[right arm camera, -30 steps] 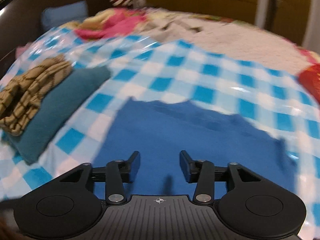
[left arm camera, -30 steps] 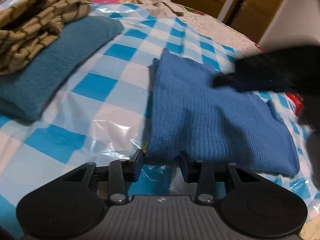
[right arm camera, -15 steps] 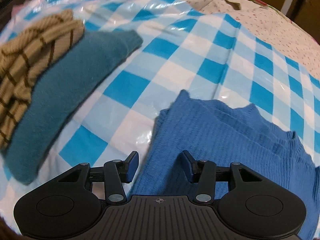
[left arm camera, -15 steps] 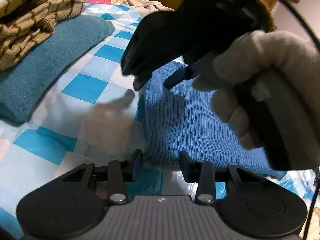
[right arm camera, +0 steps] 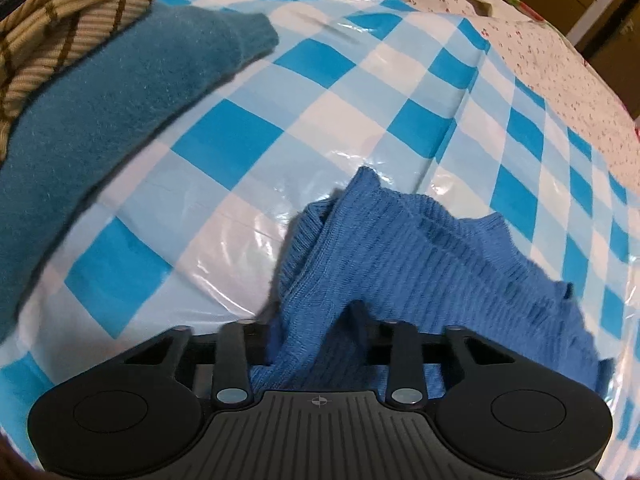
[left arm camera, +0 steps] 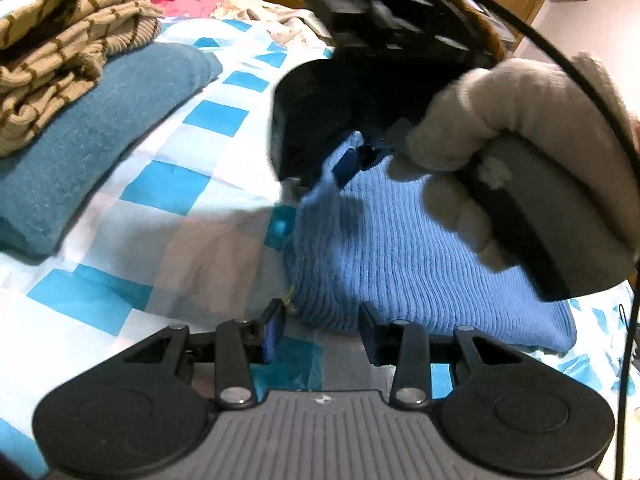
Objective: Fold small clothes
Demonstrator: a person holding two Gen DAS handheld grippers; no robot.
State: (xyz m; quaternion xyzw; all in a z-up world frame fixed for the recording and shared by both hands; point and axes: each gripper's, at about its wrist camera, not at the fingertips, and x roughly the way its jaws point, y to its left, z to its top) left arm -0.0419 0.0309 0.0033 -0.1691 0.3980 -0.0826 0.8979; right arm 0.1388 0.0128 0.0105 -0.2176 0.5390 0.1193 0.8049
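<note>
While the blue knit garment (left arm camera: 404,248) lies across the centre and right of the left wrist view on the blue-and-white checked plastic sheet (left arm camera: 172,184), the left gripper (left arm camera: 322,332) sits at the bottom centre with its fingers apart, its tips at the garment's near edge and gripping nothing. Above it, in the upper right of that frame, a gloved right hand (left arm camera: 492,120) holds the right gripper (right arm camera: 308,332) over the garment's far corner. In the right wrist view the garment (right arm camera: 400,264) fills the lower centre, its cloth bunched up between the spread fingers; whether they actually pinch it I cannot tell. At the upper left of both frames a folded teal garment (left arm camera: 92,120) rests on the sheet with a tan striped knit (left arm camera: 60,52) on top.
</note>
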